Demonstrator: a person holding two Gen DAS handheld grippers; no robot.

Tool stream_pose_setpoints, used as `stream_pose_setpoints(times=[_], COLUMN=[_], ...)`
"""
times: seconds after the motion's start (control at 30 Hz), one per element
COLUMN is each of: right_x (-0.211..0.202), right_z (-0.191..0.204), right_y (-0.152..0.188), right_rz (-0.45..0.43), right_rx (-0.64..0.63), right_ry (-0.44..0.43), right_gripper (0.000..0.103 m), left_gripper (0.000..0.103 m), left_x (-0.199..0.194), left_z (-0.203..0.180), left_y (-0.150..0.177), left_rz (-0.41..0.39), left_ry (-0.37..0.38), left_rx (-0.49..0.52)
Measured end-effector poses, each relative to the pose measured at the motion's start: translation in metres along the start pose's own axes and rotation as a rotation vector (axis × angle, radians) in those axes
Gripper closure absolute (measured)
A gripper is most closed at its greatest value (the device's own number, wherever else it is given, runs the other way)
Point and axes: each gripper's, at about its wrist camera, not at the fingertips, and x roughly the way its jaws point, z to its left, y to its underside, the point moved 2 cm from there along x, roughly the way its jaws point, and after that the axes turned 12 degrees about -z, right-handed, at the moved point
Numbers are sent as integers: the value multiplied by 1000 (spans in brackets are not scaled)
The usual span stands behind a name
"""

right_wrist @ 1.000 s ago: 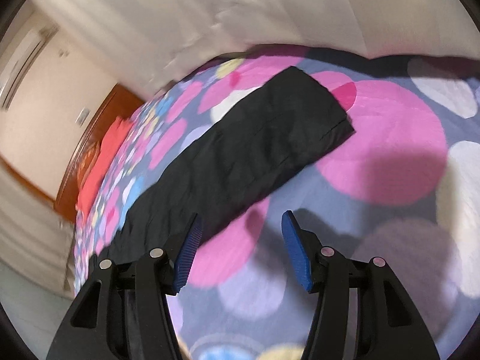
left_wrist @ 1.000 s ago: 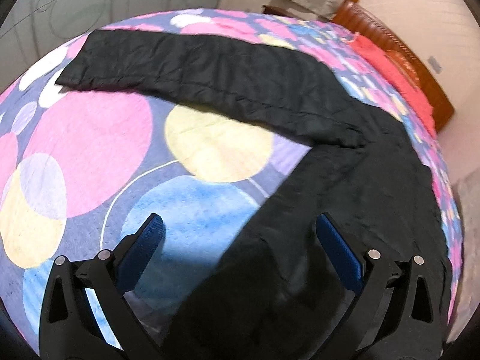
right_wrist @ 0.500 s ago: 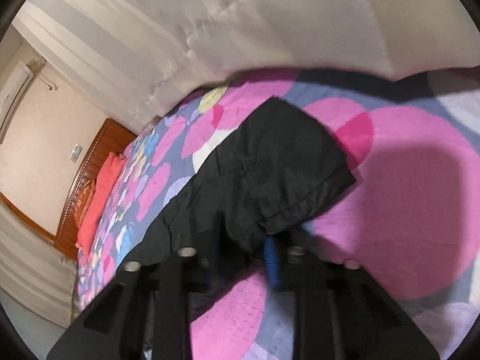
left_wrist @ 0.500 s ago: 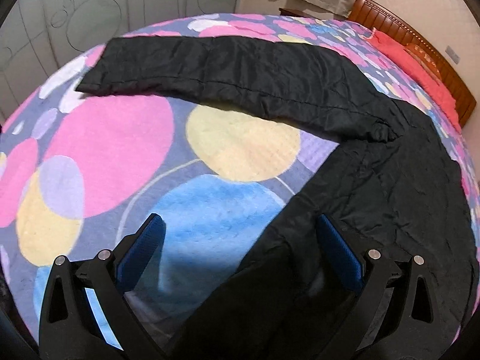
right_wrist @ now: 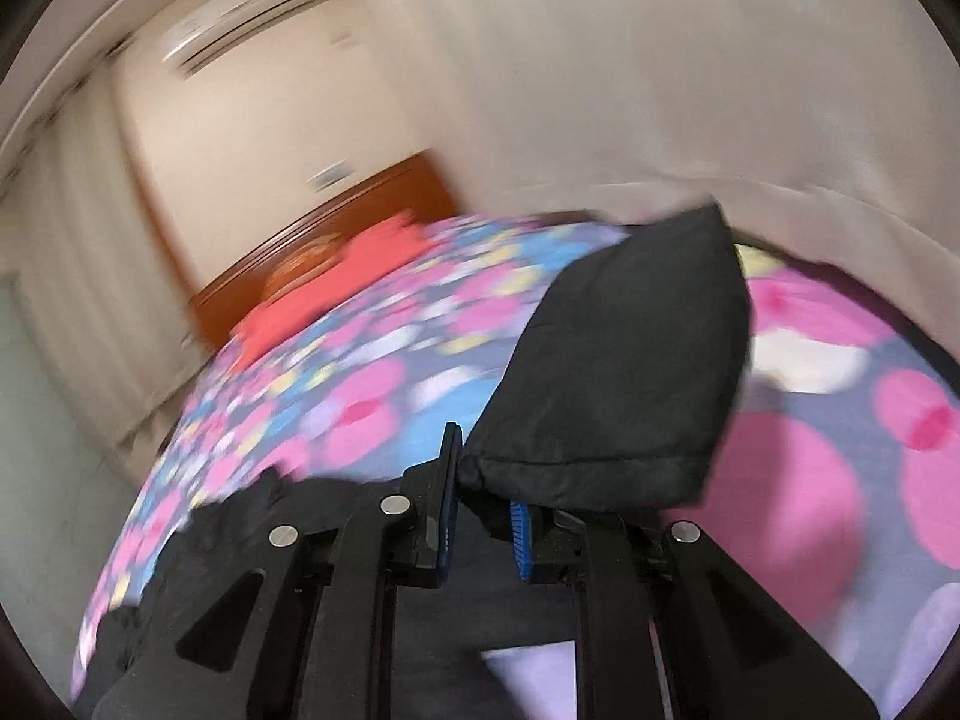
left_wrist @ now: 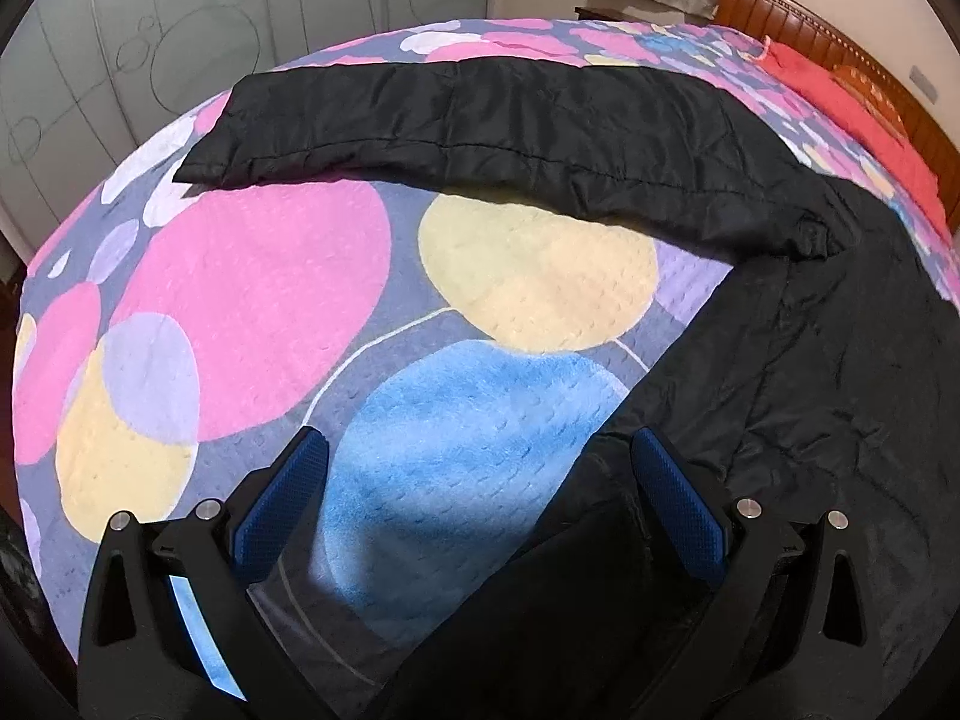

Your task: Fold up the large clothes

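Black jacket [left_wrist: 810,360] lies spread on the bed w/ the big-dot bedspread [left_wrist: 258,300]: pink, yellow, blue & purple circles on a blue-grey cover. In the left wrist view its body fills the right side & runs down to the bottom edge. One long sleeve [left_wrist: 480,120] lies flat across the far part of the bed, from the jacket's shoulder at right out to its cuff end at left. Fabric looks thin & wrinkly, w/ a stitched seam along the sleeve.

Left gripper [left_wrist: 474,498] points down at the bed. Jaws stand wide, nothing between the blue pads. One pad sits over the blue circle, the other over the jacket's edge. Can't tell if it touches the cloth.

Right gripper [right_wrist: 483,525]: jaws are narrow, pinched on the cuff end of a black sleeve [right_wrist: 624,372]. Cloth bunches at the blue pads & the sleeve stands up off the bed, bulging like a little tent in front of the camera. More black jacket lies low at the left of that view, under the gripper. This view is blurry.

At the head of the bed: a red pillow [right_wrist: 336,282] against a brown wooden headboard [right_wrist: 336,222]. Pale curtains [right_wrist: 690,90] hang behind the bed. An air con unit [right_wrist: 240,30] sits high on the wall, blurry.
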Motion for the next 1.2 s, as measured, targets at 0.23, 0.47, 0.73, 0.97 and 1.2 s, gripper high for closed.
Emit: stream_pose_setpoints(times=[0.23,0.47,0.73,0.97,1.2], right_x=[30,43,44,48,2], right_z=[139,231,293,299,291], right_y=[51,119,209,242,206], right_rz=[119,250,421,544,474], right_rx=[-177,-294,-475,-596,-566], right_ry=[-225,-373,-446,-457,-583], right_gripper=[88,88,88,70,34], left_gripper=[2,2,2,2,2], left_x=[4,2,1,1,2], left_z=[-4,-3,-2,-2,-2], left_y=[2,5,7,7,7], left_rz=[-13,-23,-31,-34,-34], left_ry=[-16,-7,-7,-9,-8], left_rx=[21,11,11,13,12])
